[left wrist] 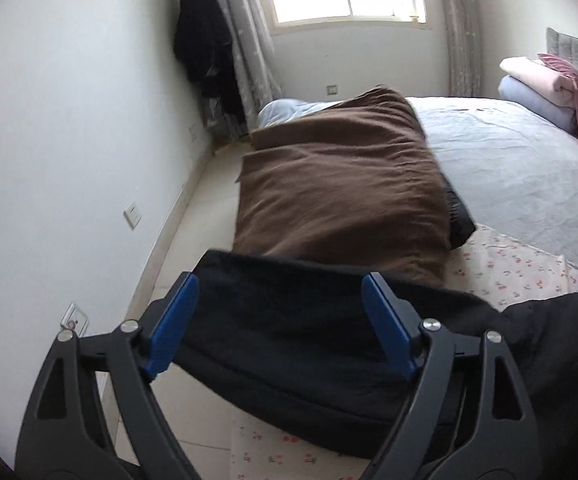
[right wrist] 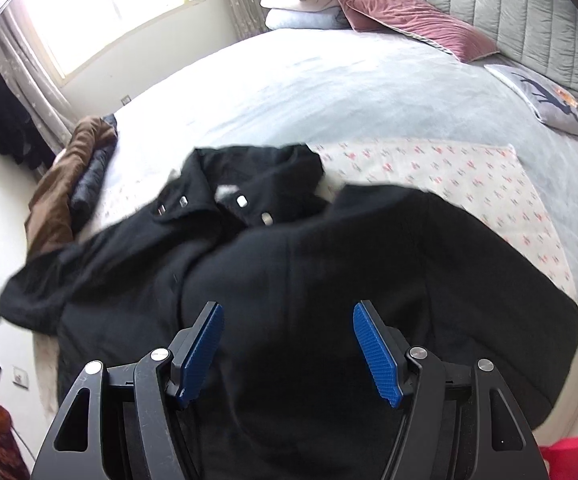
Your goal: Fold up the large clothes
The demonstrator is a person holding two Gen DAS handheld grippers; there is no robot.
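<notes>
Bedroom with pale blue bed, black coat spread over floral sheet, your left tongs and right tongs both spread wide, gripping nothing, brown garment beside it.

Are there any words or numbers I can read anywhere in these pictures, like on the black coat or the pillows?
No readable words, numbers or brand names in either view.
black coat: shiny snaps only, no label showing.
grey cushion: a dark deer-like picture, no letters.
flowered sheet: small red prints, too small and blurred to tell whether any are letters.
wall sockets: no markings visible.
</notes>
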